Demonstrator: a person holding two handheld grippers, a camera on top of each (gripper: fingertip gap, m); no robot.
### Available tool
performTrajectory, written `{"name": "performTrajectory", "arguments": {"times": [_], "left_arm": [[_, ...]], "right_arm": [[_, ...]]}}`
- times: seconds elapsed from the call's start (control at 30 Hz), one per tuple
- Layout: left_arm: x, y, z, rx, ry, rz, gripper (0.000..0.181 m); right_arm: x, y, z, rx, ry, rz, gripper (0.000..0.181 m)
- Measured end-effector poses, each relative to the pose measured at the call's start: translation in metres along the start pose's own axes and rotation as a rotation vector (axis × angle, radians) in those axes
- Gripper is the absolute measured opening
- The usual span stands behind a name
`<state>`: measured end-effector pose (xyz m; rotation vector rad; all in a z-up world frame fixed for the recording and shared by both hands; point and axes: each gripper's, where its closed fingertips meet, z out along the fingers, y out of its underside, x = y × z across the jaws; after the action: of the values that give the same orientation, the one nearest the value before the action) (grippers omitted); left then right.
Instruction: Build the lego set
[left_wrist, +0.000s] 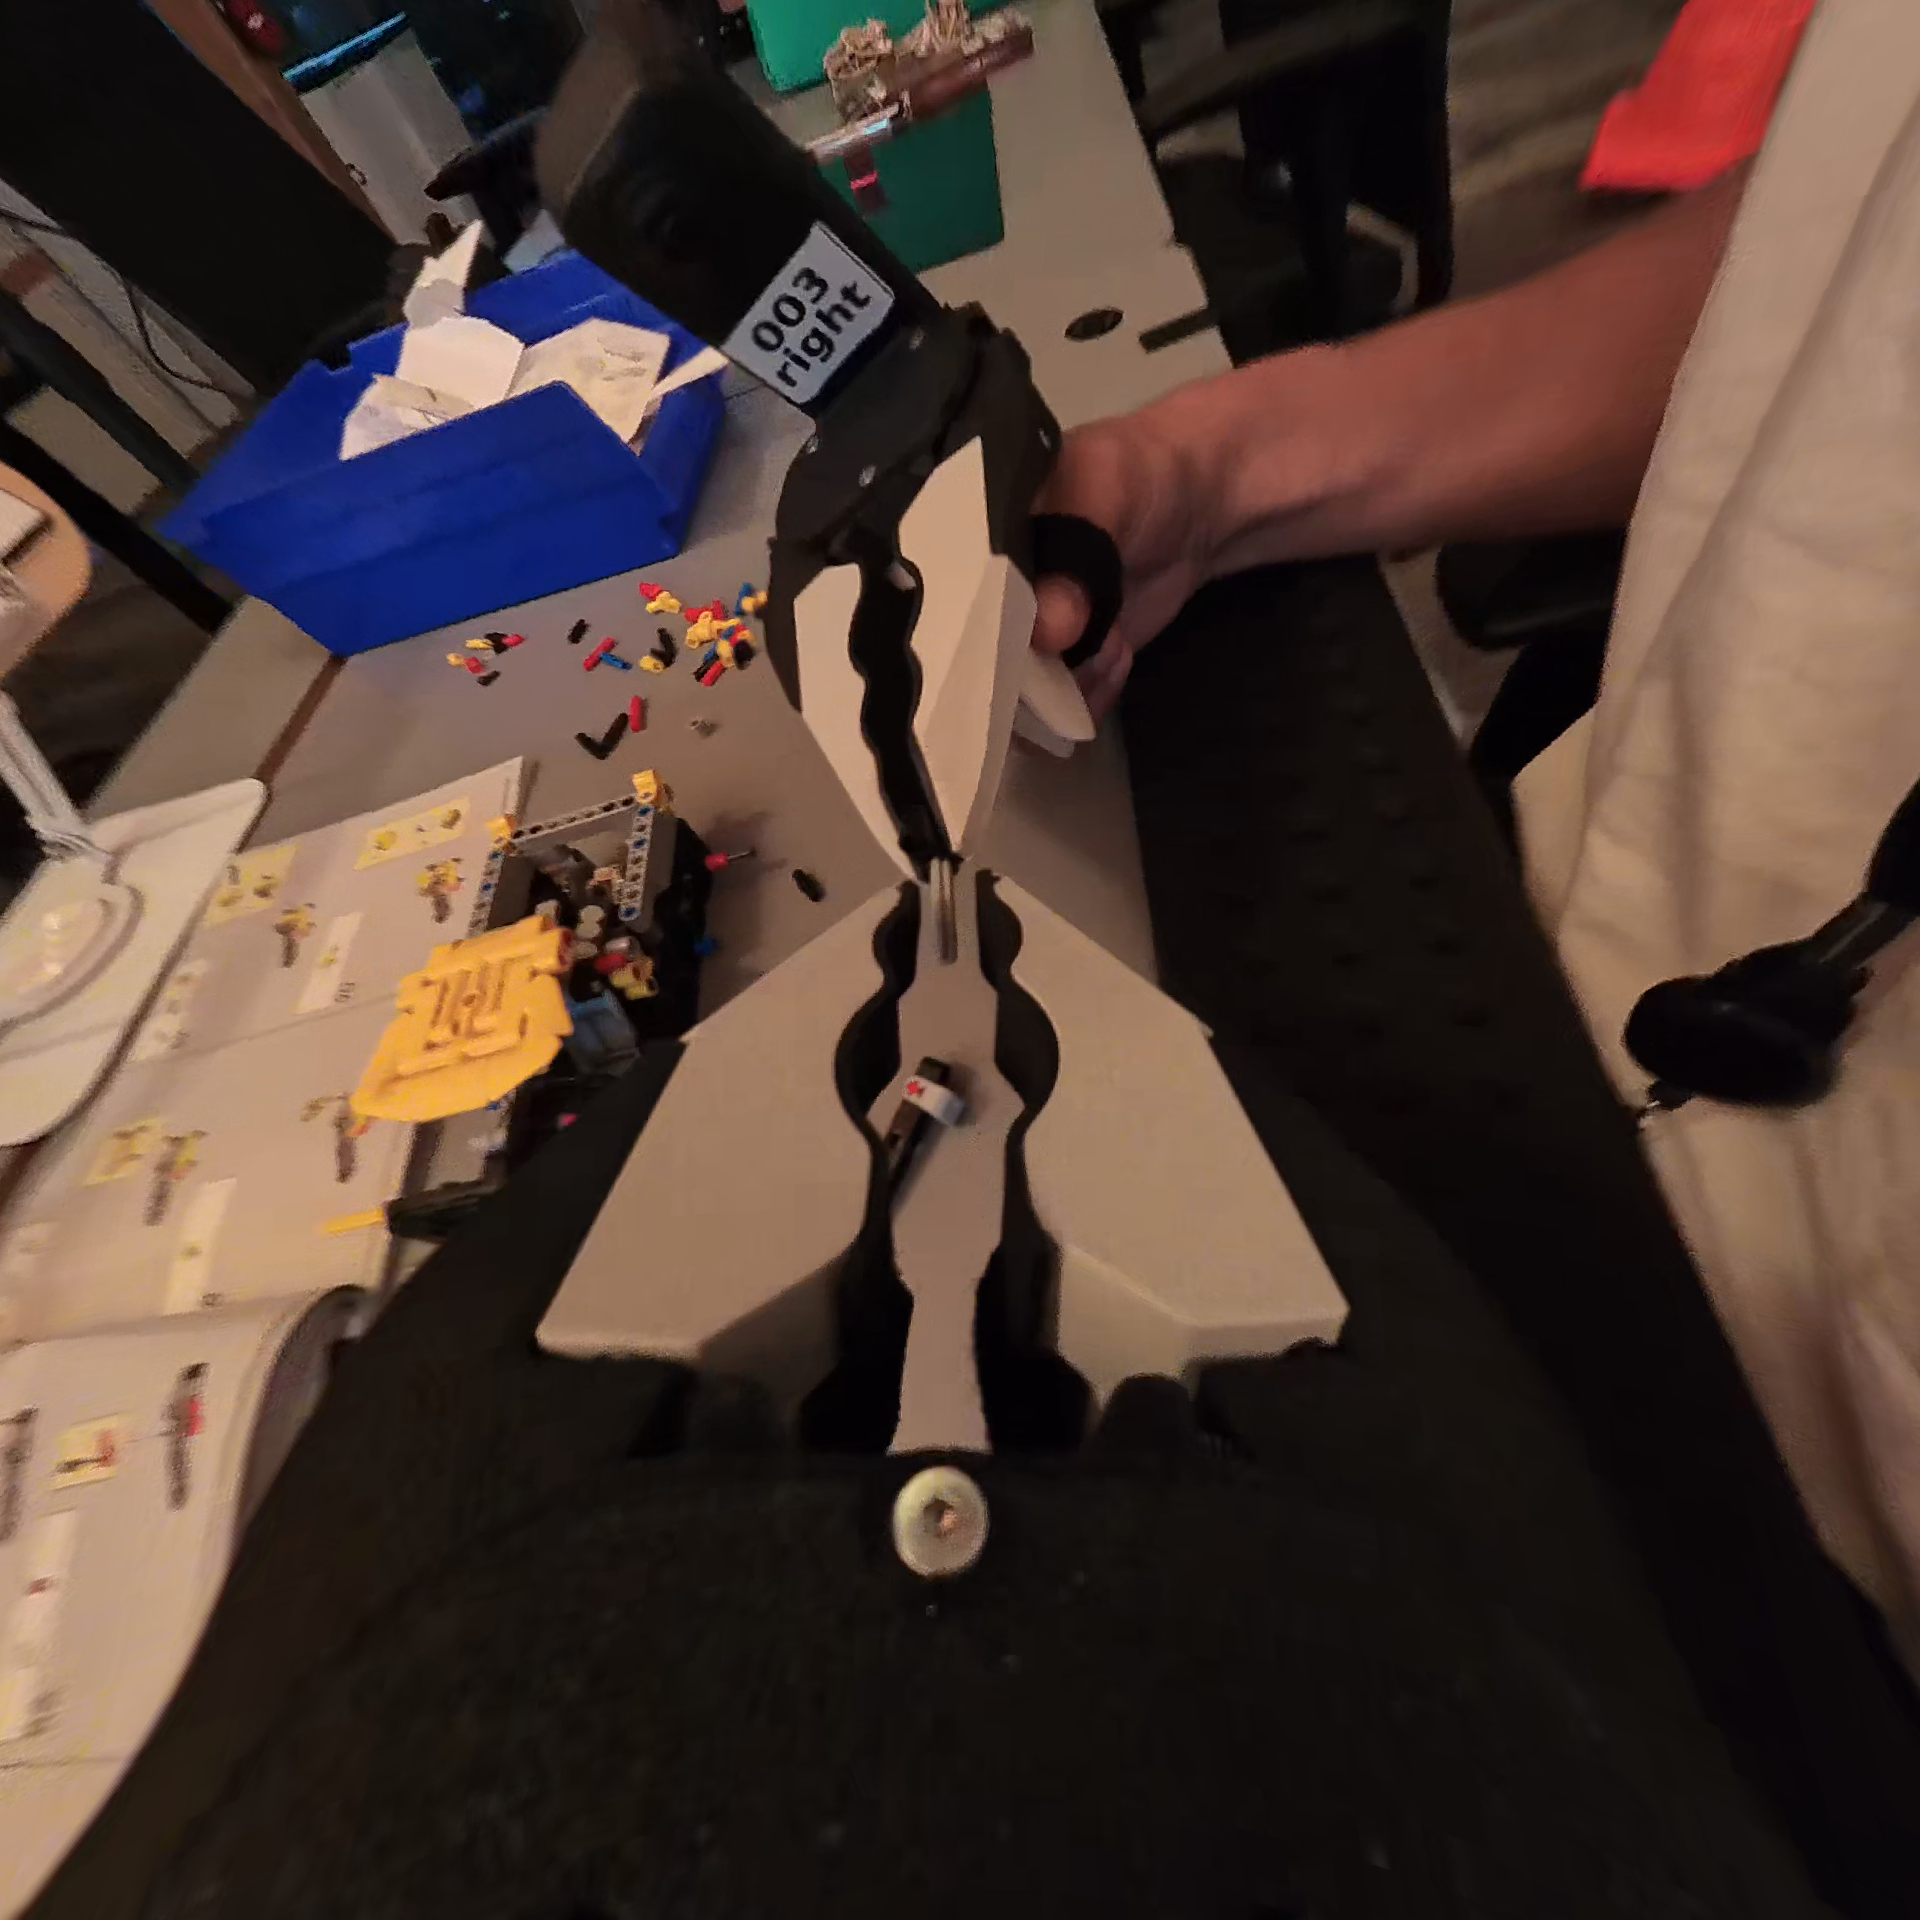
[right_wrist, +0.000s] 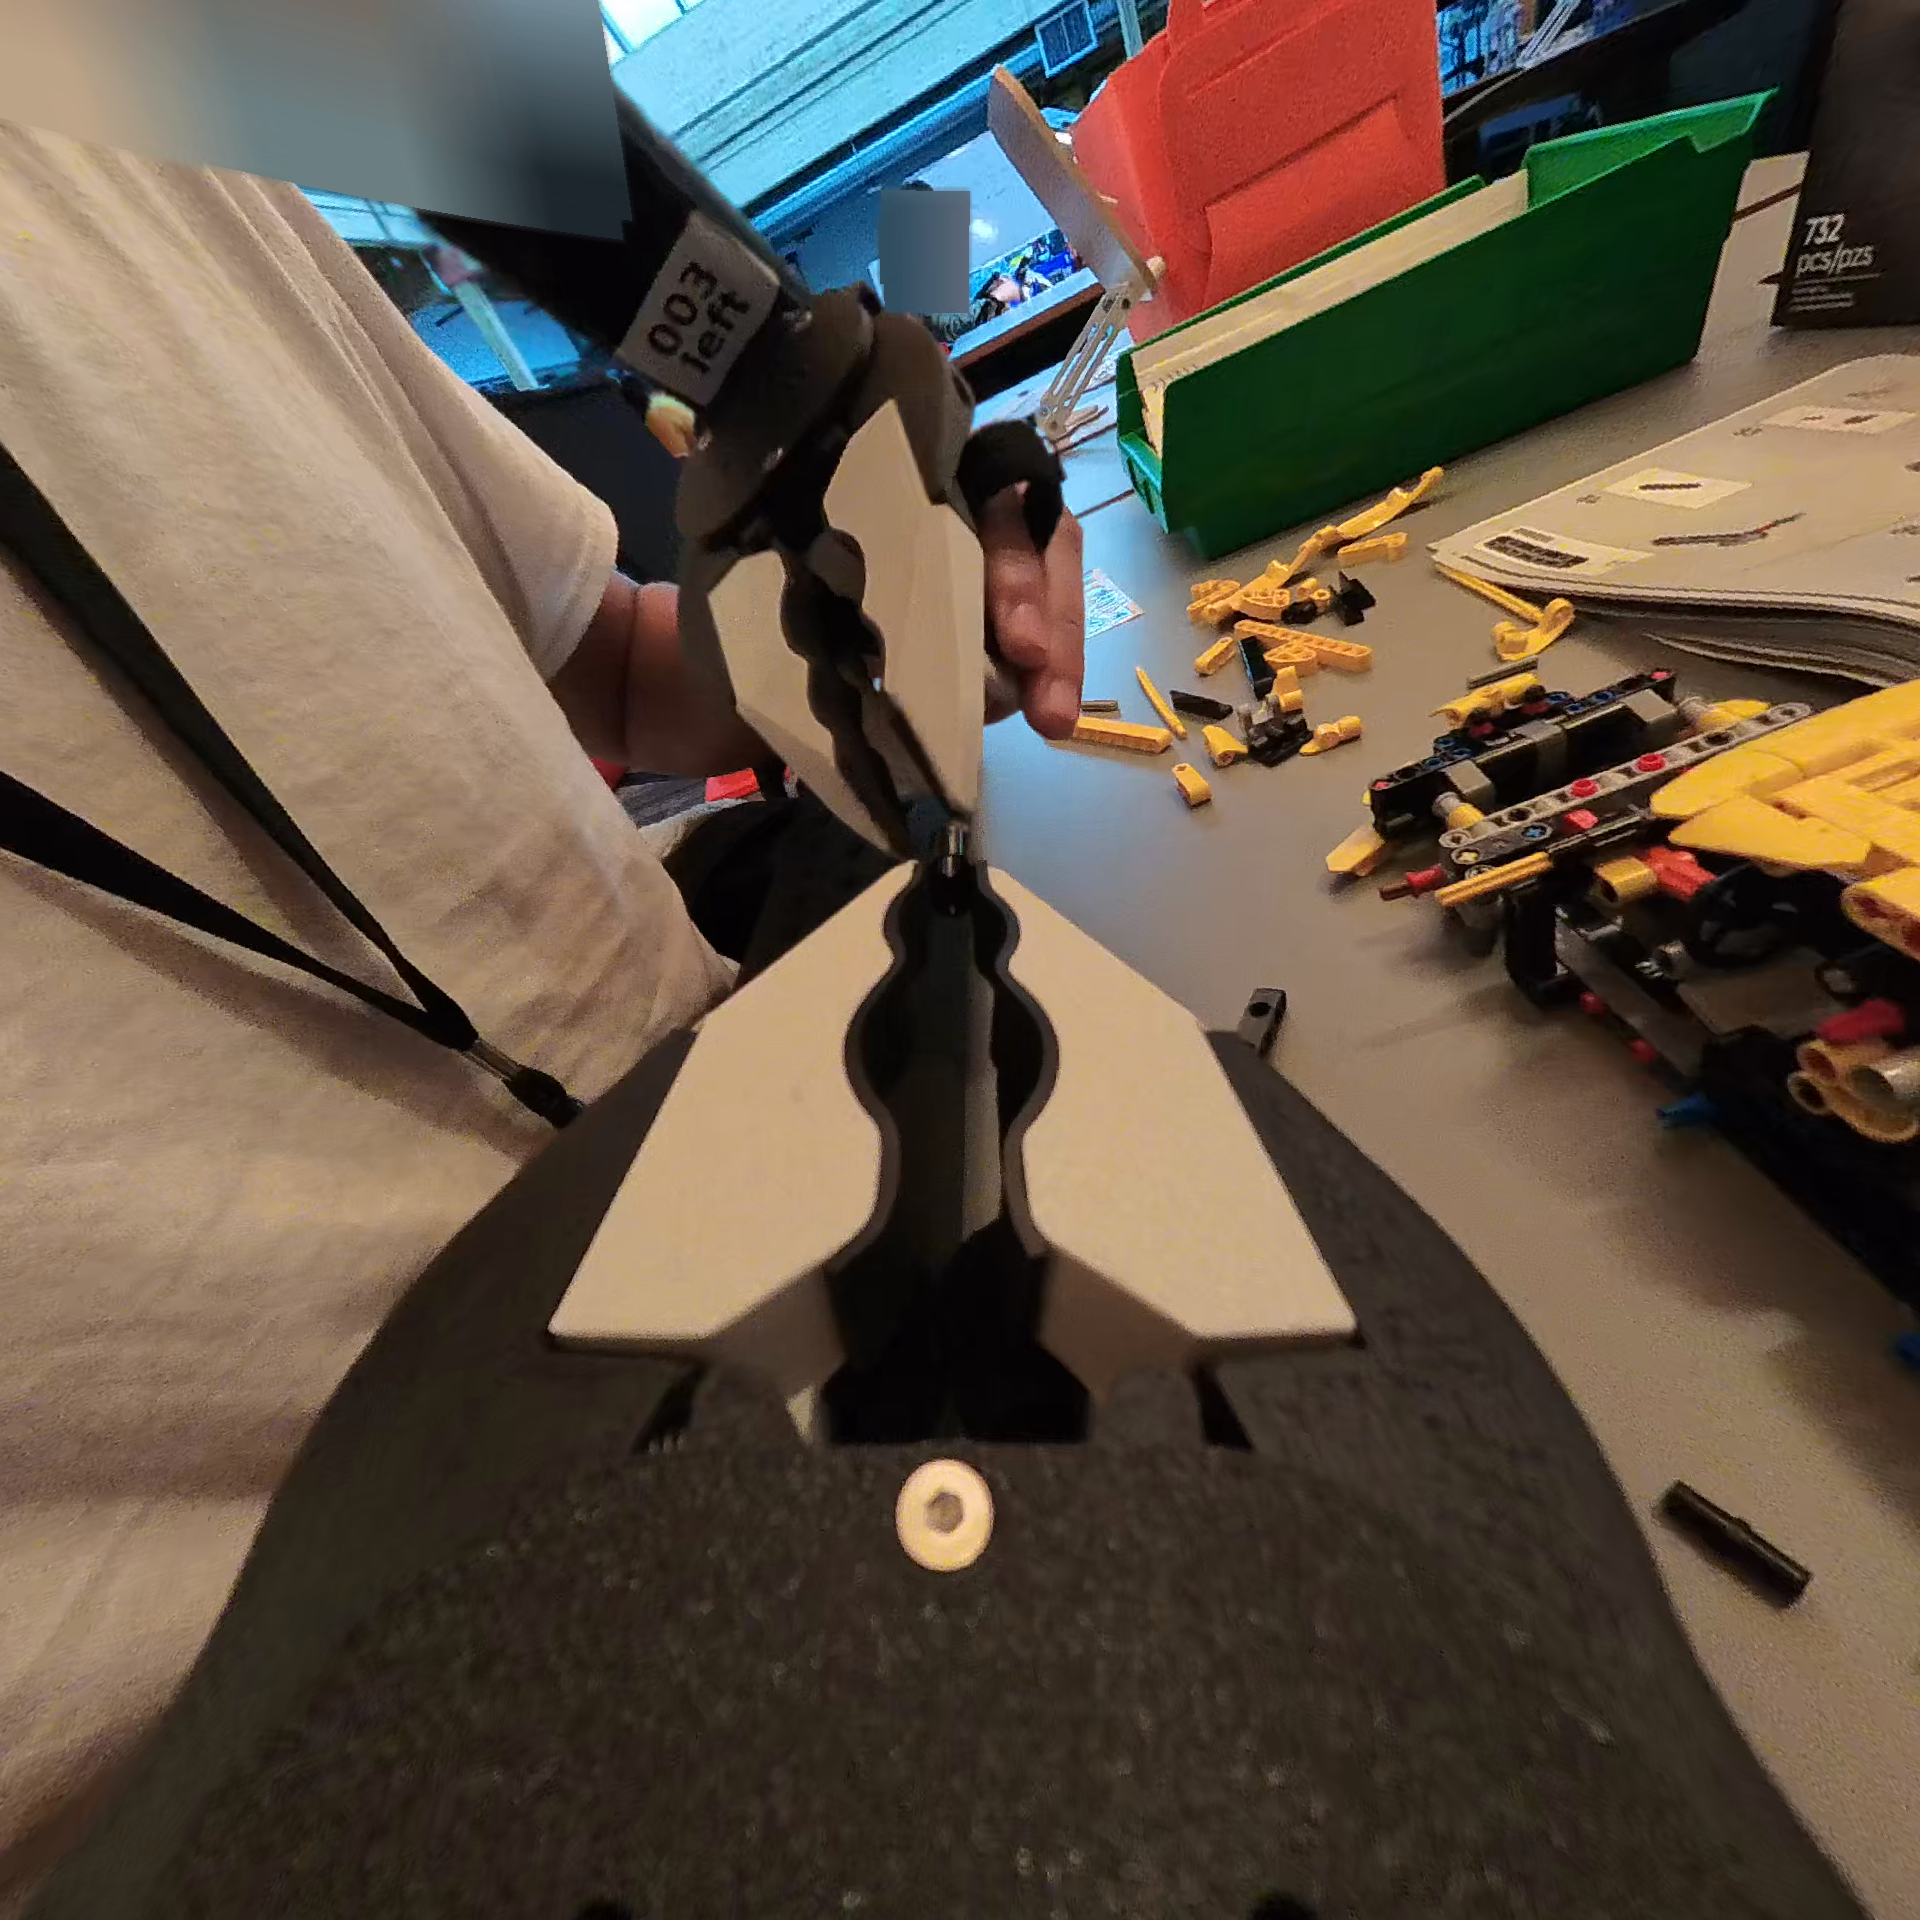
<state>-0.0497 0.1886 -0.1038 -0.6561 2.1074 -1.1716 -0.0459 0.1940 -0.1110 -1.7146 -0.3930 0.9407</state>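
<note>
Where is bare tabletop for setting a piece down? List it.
Bare: the grey table between the two gripper tips and the yellow model, holding only a small black piece. Crowded: the yellow loose parts before the green bin.

Your left wrist view looks along its fingers toward the table's left side, your right wrist view toward your shirt (right_wrist: 260, 623). Both sit close, facing each other; they share the half-built model (left_wrist: 582, 935) and the meeting fingertips.
</note>
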Motion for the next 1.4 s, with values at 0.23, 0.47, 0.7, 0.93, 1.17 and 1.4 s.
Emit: {"name": "performTrajectory", "arguments": {"times": [0.23, 0.47, 0.7, 0.93, 1.17, 1.4], "left_arm": [[-0.002, 0.006, 0.001, 0.061, 0.084, -0.196, 0.006], [0.003, 0.007, 0.000, 0.087, 0.156, -0.245, 0.004], [0.005, 0.012, 0.001, 0.014, 0.153, -0.145, 0.004], [0.002, 0.017, 0.006, -0.073, 0.132, -0.074, 0.003], [0.000, 0.011, 0.007, -0.011, 0.151, -0.106, 0.003], [0.000, 0.008, 0.009, 0.016, 0.150, -0.112, 0.003]], "right_arm": [[-0.003, -0.003, -0.001, 0.016, -0.015, -0.003, 0.007], [-0.004, 0.000, 0.001, -0.003, -0.021, -0.003, 0.007], [-0.003, 0.005, 0.002, -0.026, -0.014, -0.006, 0.007], [0.006, 0.011, 0.000, -0.059, 0.037, -0.009, 0.007], [0.003, 0.005, -0.003, -0.017, 0.006, 0.012, 0.007], [0.001, 0.003, -0.006, -0.002, -0.001, 0.012, 0.007]]}}
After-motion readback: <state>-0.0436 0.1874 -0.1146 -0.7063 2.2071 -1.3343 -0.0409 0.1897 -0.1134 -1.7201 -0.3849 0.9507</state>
